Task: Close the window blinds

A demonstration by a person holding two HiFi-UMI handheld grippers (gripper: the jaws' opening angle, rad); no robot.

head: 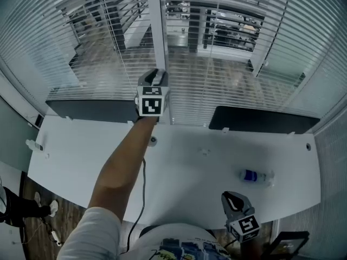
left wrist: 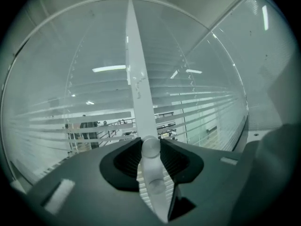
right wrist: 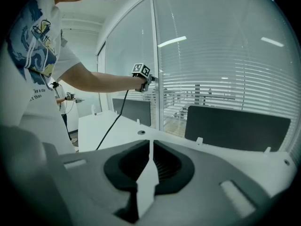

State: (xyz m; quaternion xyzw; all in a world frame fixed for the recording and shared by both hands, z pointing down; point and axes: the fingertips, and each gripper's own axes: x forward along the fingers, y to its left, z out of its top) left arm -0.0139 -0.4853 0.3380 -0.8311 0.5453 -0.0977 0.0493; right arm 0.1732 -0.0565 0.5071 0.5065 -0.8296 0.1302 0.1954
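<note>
The window blinds [head: 103,42] hang behind the desk with their slats partly turned, so the room beyond shows through them [left wrist: 197,107]. My left gripper [head: 156,77] is stretched out to the white window post [head: 156,26]. In the left gripper view its jaws [left wrist: 151,150] are closed on a white round rod, the blind's tilt wand [left wrist: 151,147], just in front of that post [left wrist: 138,79]. The right gripper view shows it from the side [right wrist: 144,77]. My right gripper [head: 232,199] stays low by the desk's near edge, shut with nothing in it [right wrist: 149,161].
A white desk [head: 190,161] runs under the window with two dark panels [head: 92,110] [head: 260,121] along its far edge. On the desk's right lies a clear bottle with a blue label [head: 256,176]. A black cable [head: 142,188] trails from my left arm. Another wand [head: 269,37] hangs at the right blind.
</note>
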